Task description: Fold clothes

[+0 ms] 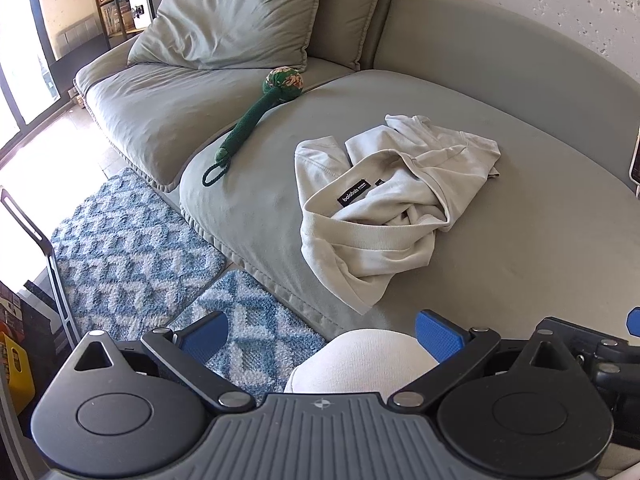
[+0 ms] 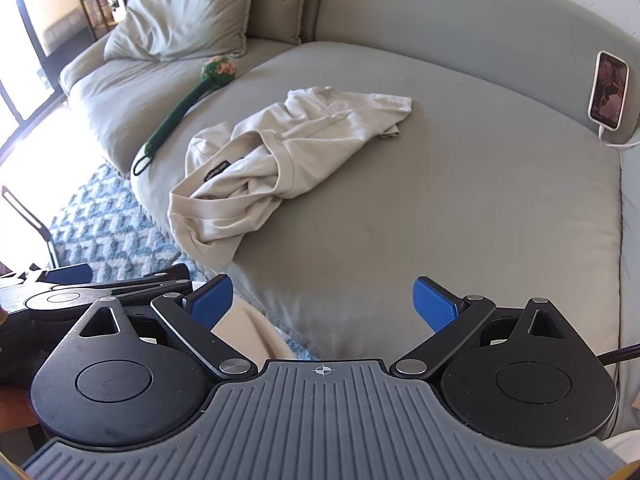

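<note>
Crumpled cream sweatshirt (image 1: 384, 204) lies bunched on the grey sofa cushion (image 1: 520, 240), near its front edge. Left claw (image 1: 322, 334) and right claw (image 2: 324, 300) hover wide, empty. Risk: pinching several tangled layers together, dragging the heap floorward.

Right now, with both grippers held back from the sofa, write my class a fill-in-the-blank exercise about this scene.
1. The crumpled shirt lies on the ____ cushion.
2. Both the left gripper and the right gripper have their jaws ____.
3. The phone leans against the sofa's ____.
4. The colour of the long massage hammer is mostly ____.

Missing words: sofa; open; backrest; green
</note>
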A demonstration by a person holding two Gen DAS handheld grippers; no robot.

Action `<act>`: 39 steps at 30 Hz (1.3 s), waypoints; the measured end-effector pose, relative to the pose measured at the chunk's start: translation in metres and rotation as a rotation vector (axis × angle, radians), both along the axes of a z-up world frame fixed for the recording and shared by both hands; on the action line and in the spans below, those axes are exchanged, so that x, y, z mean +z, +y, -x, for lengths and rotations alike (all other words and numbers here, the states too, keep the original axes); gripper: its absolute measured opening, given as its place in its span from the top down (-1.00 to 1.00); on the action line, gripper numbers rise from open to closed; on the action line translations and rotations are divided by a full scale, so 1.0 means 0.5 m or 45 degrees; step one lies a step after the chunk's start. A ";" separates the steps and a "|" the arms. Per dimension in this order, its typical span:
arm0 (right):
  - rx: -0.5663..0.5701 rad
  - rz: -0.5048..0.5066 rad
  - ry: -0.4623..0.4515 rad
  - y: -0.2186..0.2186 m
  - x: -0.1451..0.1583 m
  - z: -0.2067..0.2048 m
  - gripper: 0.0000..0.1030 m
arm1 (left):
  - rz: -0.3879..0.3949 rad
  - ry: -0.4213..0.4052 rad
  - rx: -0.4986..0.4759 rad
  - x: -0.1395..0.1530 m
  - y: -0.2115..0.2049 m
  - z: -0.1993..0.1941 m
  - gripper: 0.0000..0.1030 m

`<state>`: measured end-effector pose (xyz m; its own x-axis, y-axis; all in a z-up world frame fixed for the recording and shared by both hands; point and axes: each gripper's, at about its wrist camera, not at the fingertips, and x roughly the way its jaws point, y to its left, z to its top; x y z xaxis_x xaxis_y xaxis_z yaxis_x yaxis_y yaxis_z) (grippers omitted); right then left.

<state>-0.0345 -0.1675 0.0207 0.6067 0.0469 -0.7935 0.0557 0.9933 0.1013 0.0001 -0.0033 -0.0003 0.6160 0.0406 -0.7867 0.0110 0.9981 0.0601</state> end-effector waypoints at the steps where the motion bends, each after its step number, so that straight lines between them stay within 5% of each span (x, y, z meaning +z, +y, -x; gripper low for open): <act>1: -0.001 0.001 -0.002 0.003 -0.001 0.002 -0.88 | 0.015 0.010 -0.001 0.003 0.003 -0.004 -0.98; 39: -0.038 -0.021 0.033 -0.009 0.002 0.000 -0.88 | 0.013 0.005 -0.024 0.001 -0.009 -0.003 -0.96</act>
